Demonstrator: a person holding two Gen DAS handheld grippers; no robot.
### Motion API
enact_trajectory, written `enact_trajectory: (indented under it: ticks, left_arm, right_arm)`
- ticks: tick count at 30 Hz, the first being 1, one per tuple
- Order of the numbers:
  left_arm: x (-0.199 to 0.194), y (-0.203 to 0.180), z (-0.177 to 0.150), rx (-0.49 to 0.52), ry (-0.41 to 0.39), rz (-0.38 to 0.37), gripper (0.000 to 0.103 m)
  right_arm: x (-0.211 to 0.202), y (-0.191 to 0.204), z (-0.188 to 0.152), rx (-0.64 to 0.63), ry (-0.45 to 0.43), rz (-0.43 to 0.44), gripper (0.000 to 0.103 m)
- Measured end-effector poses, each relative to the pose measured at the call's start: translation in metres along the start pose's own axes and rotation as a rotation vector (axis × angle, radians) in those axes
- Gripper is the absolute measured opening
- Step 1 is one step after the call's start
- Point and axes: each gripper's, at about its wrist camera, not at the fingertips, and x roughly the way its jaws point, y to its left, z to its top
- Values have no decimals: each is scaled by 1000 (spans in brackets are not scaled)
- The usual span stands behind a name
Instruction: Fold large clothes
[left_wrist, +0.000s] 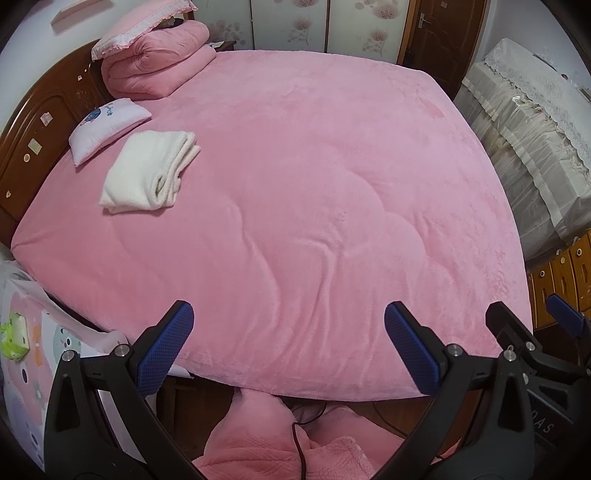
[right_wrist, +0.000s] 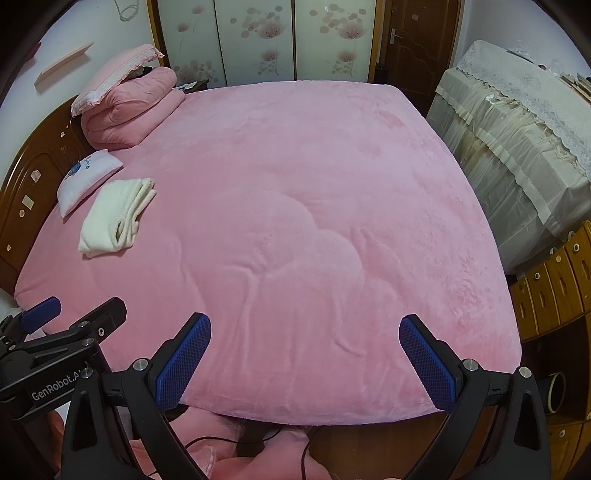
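Left gripper (left_wrist: 288, 347), right gripper (right_wrist: 304, 360): both spread, empty, lower frame. Folded white garment (left_wrist: 147, 173), upper left: a one-sided grab risks unravelling its layers.

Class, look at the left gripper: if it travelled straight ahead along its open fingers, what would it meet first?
Most likely the pink bedspread. The left gripper hangs open above the bed's near edge, angled down, with nothing between its fingers. The exact landing spot is uncertain, since depth is unclear.
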Motion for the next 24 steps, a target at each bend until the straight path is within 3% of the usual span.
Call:
enact_trajectory:
  ticks: [11, 24]
  left_arm:
    - [-5, -3, -3, 17, -11, 6, 102]
    - [-11, -6, -4, 32, -28, 16, 102]
  right_arm:
    - [1, -1, 0, 4, -4, -1, 103]
    - [-11, 19, -22, 39, -12, -11, 103]
